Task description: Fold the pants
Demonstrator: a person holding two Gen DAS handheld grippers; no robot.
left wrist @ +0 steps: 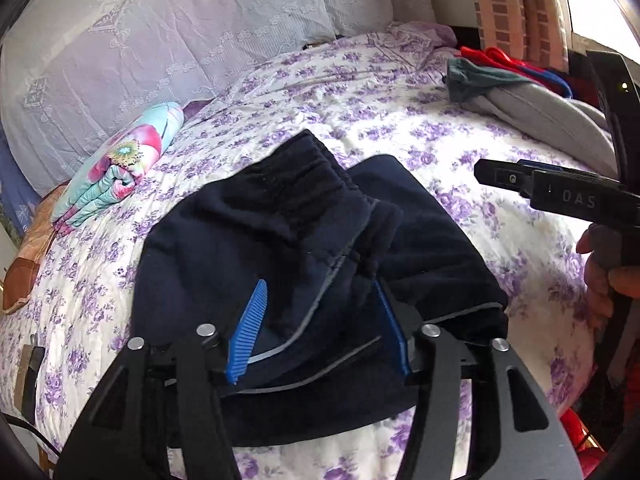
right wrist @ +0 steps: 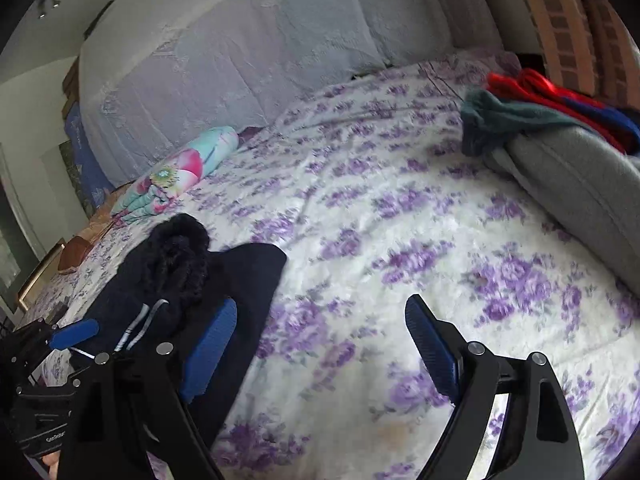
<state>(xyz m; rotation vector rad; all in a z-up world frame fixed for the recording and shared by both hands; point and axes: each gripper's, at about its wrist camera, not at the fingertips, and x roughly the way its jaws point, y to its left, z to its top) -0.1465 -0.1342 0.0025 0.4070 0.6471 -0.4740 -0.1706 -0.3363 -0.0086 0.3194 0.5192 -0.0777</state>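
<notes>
The left tongs [left wrist: 320,320] stand spread over the dark navy pants [left wrist: 224,248], the cloth lying between the blue pads without being pinched. The right tongs [right wrist: 320,352] gape wide above the bare floral bedspread [right wrist: 400,220], just right of the pants. The pants lie bunched on the bed's near side. Farther left sits a folded flowery bundle [left wrist: 120,160]; far right, a heap of clothes [right wrist: 560,120].

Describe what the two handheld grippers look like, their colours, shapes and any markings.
Both are black, angular linkage frames with silver round pivot pins. The left gripper and right gripper each carry two flat blue ribbed pads. Seen from the left wrist view, the right one's body bears pale lettering reading "DAS" and a small lit dot.
</notes>
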